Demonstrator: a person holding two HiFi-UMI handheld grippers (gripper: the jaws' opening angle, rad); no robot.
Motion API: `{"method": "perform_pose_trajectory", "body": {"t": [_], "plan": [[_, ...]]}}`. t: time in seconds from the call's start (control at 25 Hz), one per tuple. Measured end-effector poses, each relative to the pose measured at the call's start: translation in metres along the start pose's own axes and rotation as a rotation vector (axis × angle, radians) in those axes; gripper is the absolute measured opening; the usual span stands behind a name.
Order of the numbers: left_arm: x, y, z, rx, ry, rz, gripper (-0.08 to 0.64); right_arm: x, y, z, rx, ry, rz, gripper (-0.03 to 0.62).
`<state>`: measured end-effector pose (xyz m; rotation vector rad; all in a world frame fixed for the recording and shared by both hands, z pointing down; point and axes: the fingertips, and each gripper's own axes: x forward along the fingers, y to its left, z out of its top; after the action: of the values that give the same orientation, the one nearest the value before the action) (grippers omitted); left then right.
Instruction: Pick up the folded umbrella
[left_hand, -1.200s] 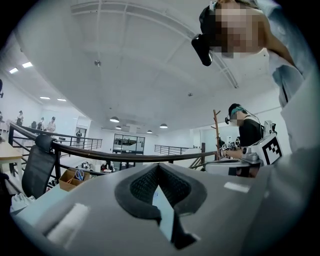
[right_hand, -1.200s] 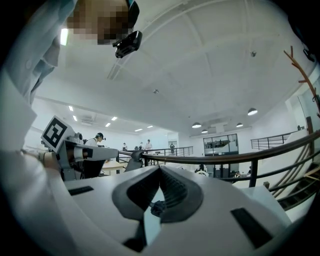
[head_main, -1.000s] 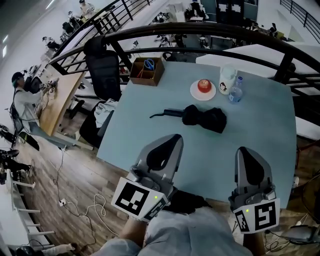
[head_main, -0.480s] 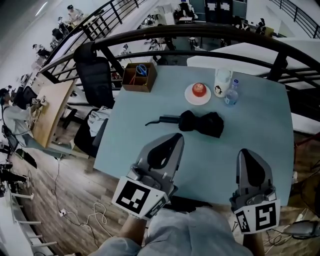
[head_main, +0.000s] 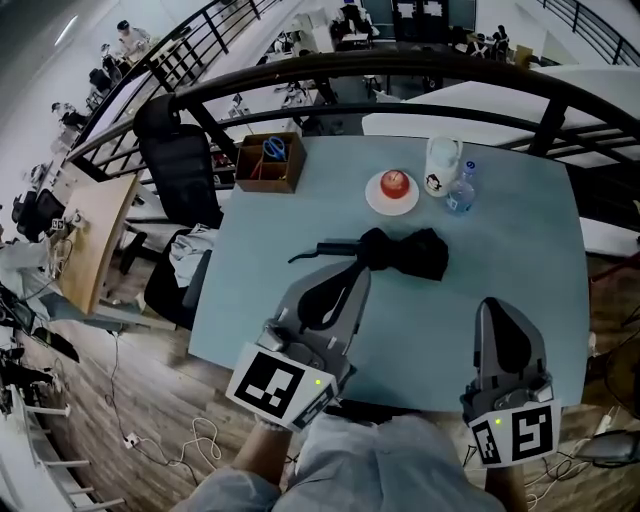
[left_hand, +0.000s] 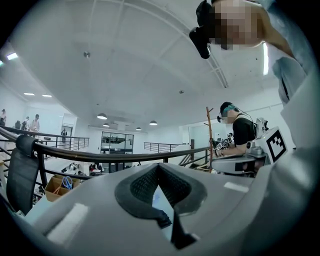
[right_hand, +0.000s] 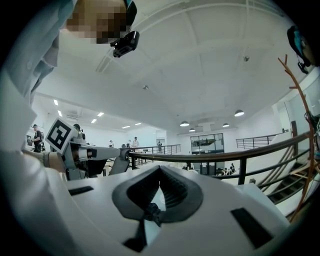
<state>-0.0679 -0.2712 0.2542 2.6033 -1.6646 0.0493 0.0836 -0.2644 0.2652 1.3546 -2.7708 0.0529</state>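
**Folded umbrella waiting just ahead of two closed grippers**

The left gripper (head_main: 356, 274) is holding its jaws pressed together with nothing between them, and the right gripper (head_main: 496, 304) is doing the same, so both are travelling empty. The folded umbrella (head_main: 405, 252) is lying on the table (head_main: 520, 230) just beyond the left gripper's tip and slightly to its right, its dark handle (head_main: 322, 247) pointing off to the left. The right gripper is hanging further back, well short of the bundle. Beyond the umbrella an apple on a plate (head_main: 392, 191), a mug (head_main: 441, 163) and a water bottle (head_main: 461, 188) are standing in a row.

Closed jaws are the likely trouble: if the left gripper is pushing on without opening, it is probably going to shove the soft bundle toward the plate and bottle instead of straddling it. A pinch on loose fabric alone may let the umbrella sag or slip out.

Compared with a second ago, the left gripper's tip is sitting much nearer the umbrella, while the right gripper is looking almost unchanged.
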Motion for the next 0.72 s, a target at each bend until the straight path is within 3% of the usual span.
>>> {"method": "perform_pose_trajectory", "body": {"t": [0.48, 0.72], "plan": [[0.024, 0.011, -0.014, 0.040, 0.054, -0.061, 0.005, 0.001, 0.000, -0.007, 0.005, 0.022, -0.052, 0.000], [0.042, 0.010, -0.034, 0.074, 0.102, -0.143, 0.006, -0.002, -0.006, -0.017, 0.015, 0.050, -0.087, 0.000]]}}
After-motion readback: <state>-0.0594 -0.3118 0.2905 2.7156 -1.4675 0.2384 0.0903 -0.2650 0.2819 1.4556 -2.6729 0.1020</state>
